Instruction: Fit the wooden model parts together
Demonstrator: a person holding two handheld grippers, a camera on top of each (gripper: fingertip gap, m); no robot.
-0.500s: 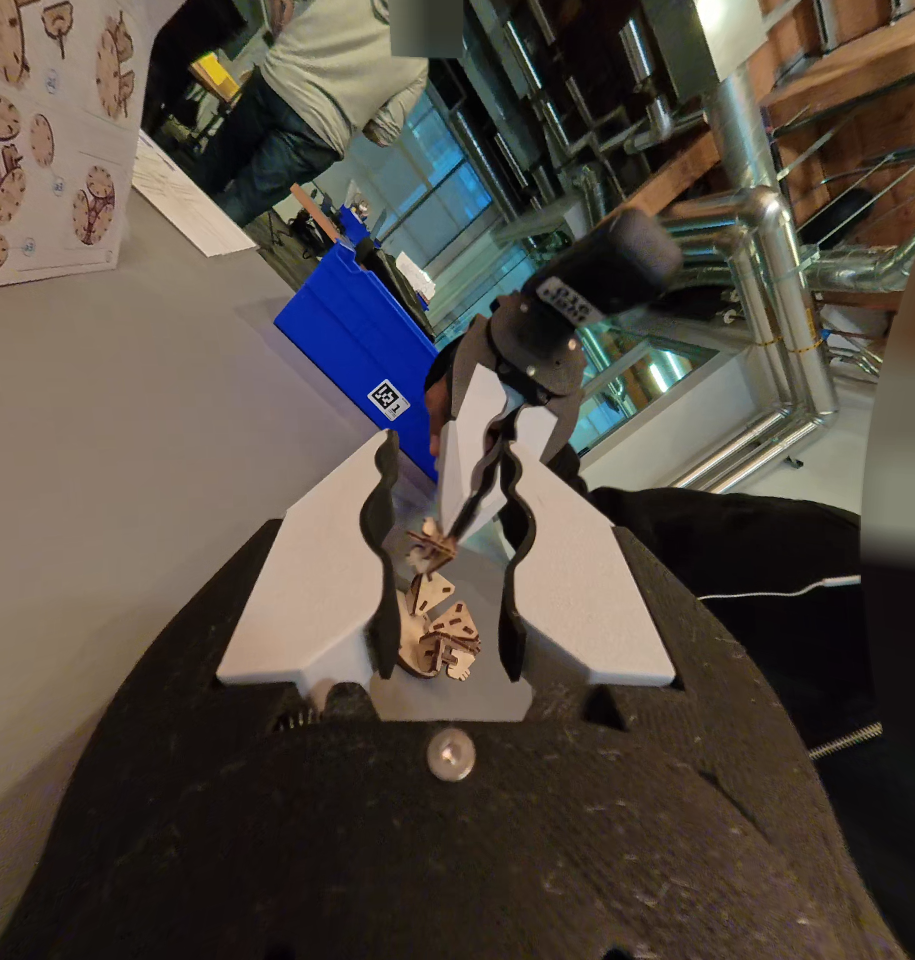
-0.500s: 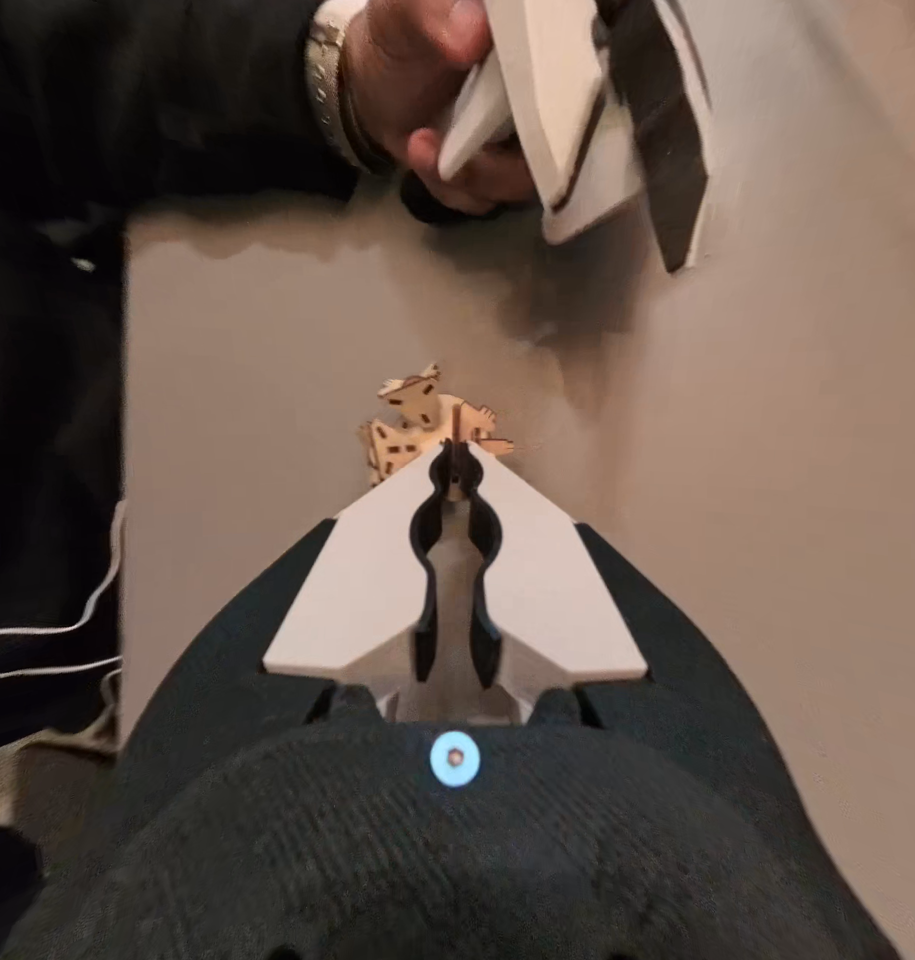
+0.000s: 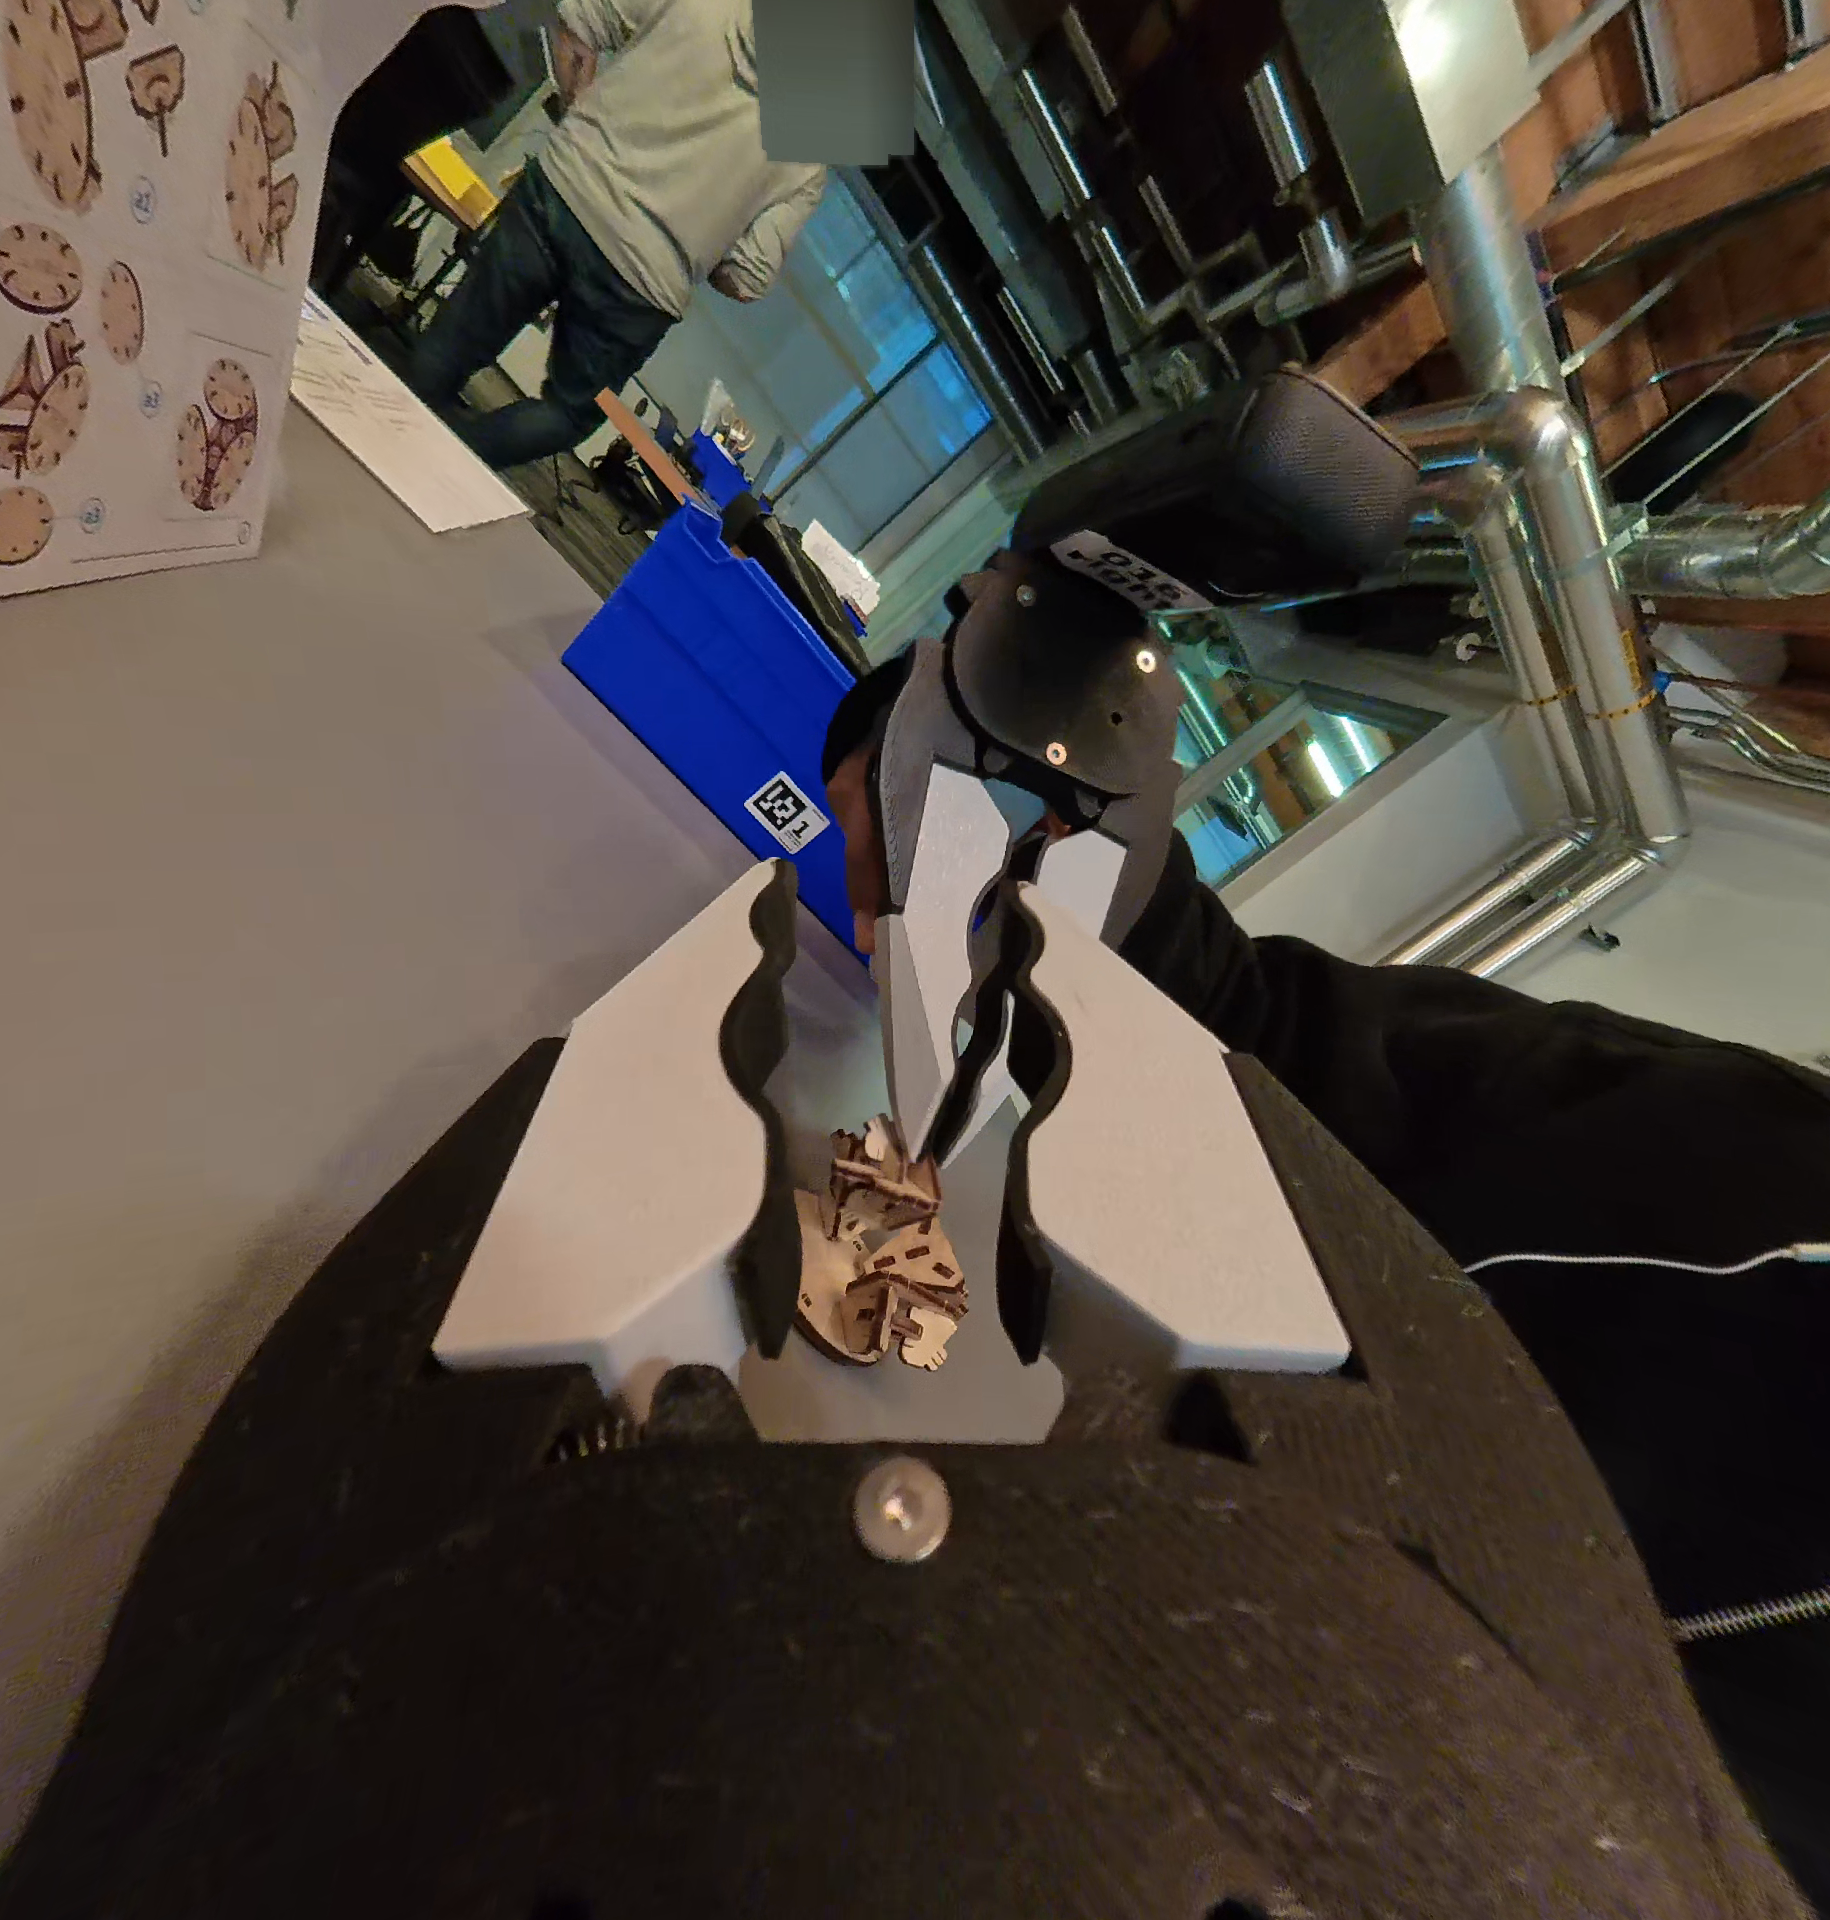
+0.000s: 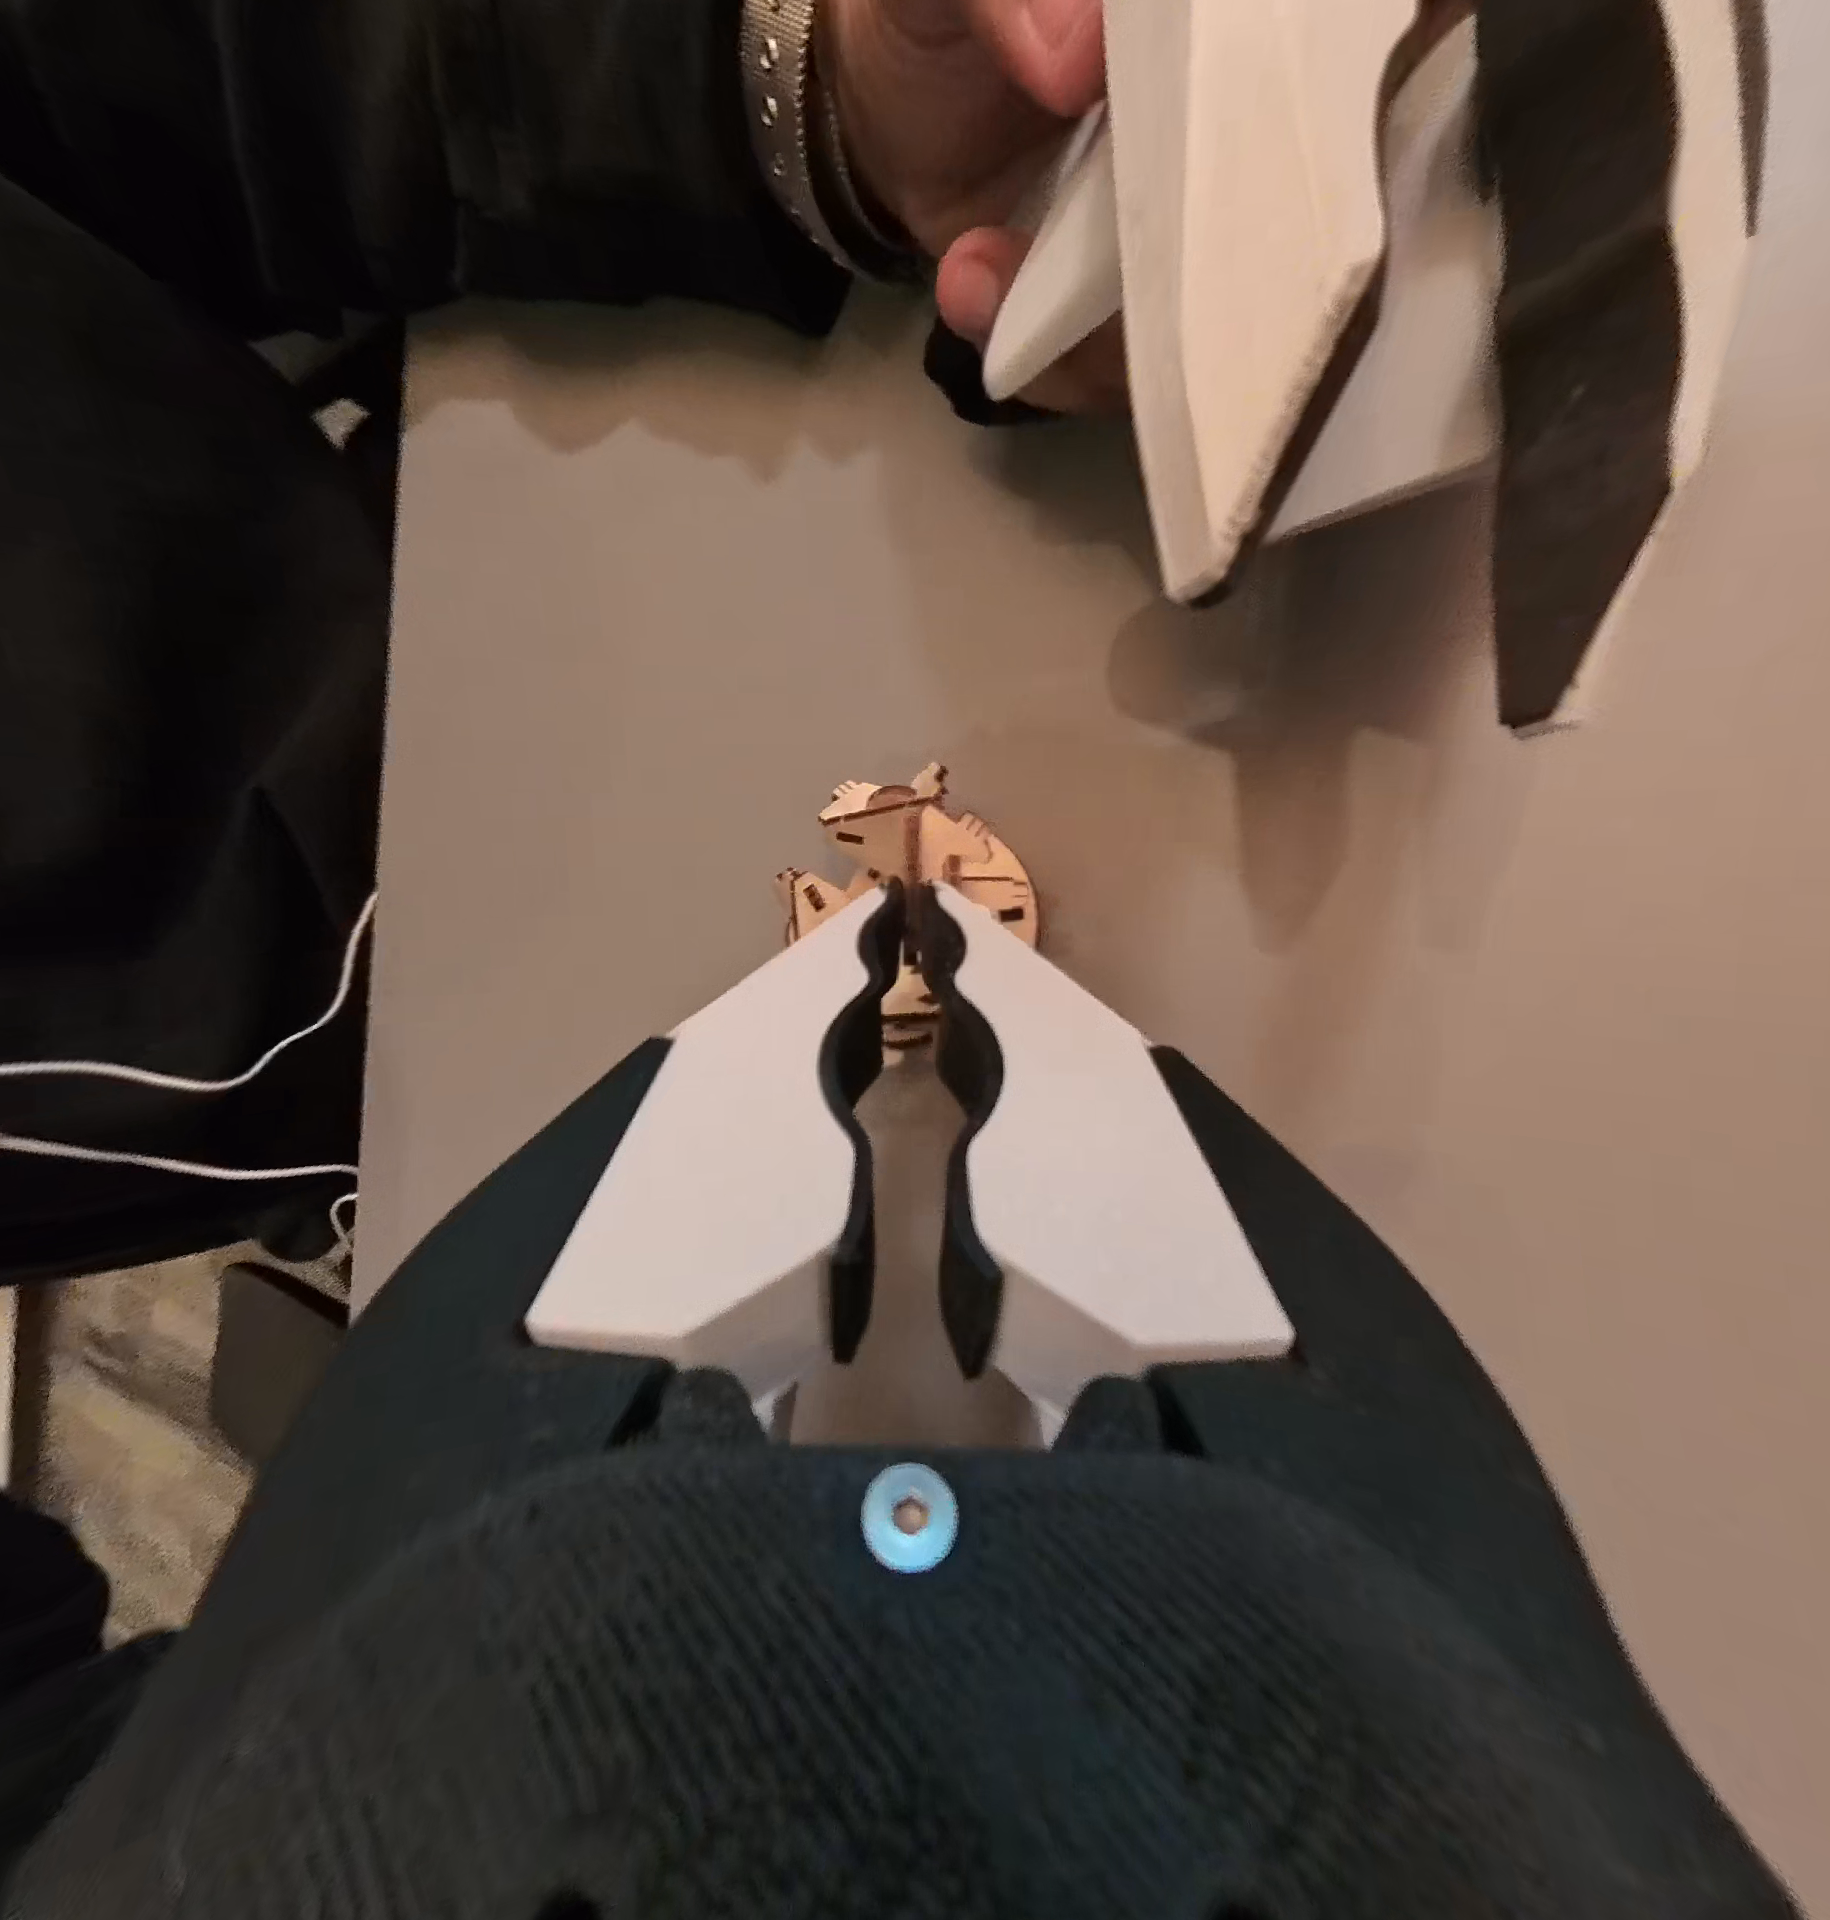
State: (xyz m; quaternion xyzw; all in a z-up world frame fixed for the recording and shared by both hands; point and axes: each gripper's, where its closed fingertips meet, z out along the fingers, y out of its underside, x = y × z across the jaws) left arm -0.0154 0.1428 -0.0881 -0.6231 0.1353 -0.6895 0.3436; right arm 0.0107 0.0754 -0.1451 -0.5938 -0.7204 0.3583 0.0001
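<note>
On the grey tabletop (image 4: 682,623) we see our right gripper (image 4: 911,902) clenched on an upright plate of the small wooden puzzle assembly (image 4: 921,842), left gripper (image 3: 895,935) released, straddling it.

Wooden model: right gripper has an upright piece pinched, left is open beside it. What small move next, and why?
Probably press the right gripper gently down to seat that piece: its tips pinch an upright plate of the wooden model, while the left gripper hangs open, apart, so nothing braces the model on the table.
</note>
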